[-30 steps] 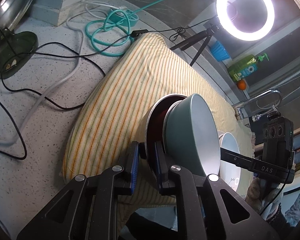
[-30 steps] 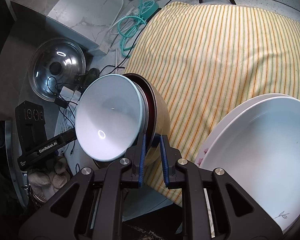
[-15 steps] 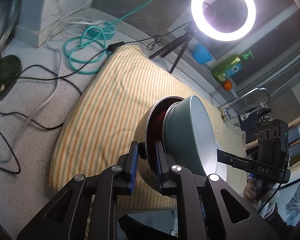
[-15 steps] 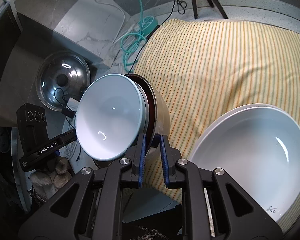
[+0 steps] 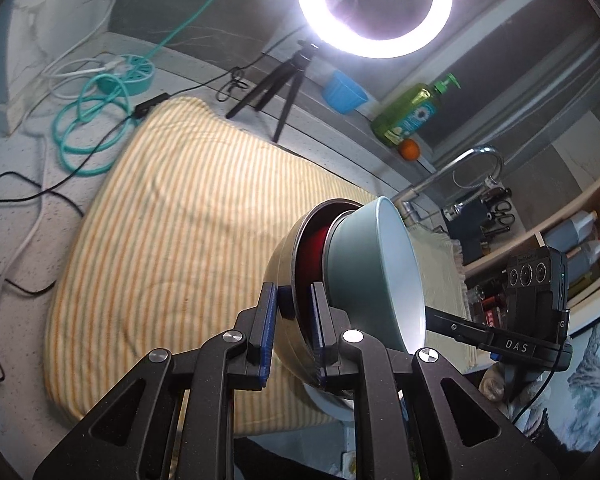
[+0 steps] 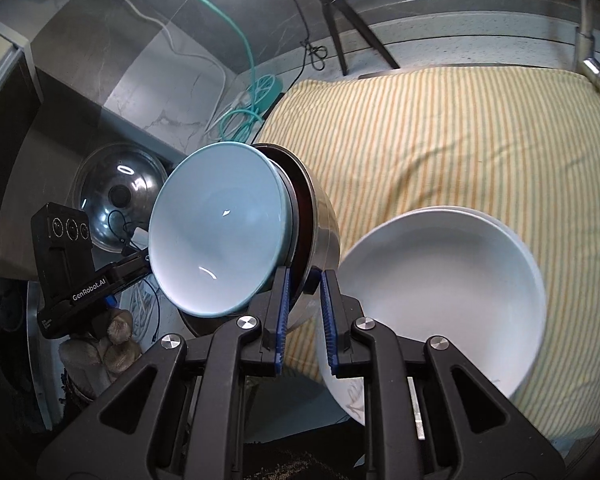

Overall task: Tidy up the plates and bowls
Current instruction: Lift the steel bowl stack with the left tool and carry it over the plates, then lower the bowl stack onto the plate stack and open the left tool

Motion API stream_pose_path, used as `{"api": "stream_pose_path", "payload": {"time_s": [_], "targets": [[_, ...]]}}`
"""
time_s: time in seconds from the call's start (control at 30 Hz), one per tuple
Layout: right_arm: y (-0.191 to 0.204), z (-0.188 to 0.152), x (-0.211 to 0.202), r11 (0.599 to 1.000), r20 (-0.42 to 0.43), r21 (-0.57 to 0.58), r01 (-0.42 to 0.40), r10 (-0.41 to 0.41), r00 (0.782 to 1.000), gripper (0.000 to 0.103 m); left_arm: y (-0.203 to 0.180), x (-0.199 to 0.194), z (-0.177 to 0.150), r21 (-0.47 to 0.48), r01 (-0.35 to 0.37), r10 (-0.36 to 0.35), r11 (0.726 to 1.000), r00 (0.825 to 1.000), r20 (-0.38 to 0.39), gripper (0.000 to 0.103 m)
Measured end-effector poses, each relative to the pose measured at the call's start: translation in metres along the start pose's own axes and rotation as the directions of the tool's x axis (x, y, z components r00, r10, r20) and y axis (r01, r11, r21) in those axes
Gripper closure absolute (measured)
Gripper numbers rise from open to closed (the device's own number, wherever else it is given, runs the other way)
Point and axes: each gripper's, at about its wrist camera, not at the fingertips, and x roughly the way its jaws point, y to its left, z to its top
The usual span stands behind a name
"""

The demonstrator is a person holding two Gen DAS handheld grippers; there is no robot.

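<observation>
A: While both grippers clamp the rim of the metal bowl [image 6: 320,232], teal bowl [image 6: 216,232] nested inside, where's the white stack [image 6: 440,284]?

B: Right gripper [image 6: 305,308] nearer; stack just right of its fingers, below. Left gripper [image 5: 291,320] opposite.

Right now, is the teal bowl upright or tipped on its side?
Tipped: the teal bowl faces sideways, nested in the metal bowl.
</observation>
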Motion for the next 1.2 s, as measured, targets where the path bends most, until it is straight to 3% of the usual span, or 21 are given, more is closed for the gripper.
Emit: {"api": "stream_pose_path", "payload": {"time_s": [0.5,0.87,1.2], "targets": [[-0.051,-0.029,-0.053,0.989,0.071,0.128,0.074,-0.084,0.994,0.087,-0.052,0.047,-0.009,0.1,0.077,-0.065,0.992,0.991,-0.115,0.09],[-0.086,-0.048,-0.062,0.973,0.074,0.203,0.111,-0.128,0.989,0.087,-0.071,0.073,-0.022,0.141,0.094,-0.066,0.985,0.979,-0.192,0.09],[-0.092,-0.056,-0.061,0.966,0.069,0.23,0.12,-0.139,0.988,0.087,-0.076,0.081,-0.029,0.158,0.092,-0.056,0.983,0.974,-0.219,0.09]]}}
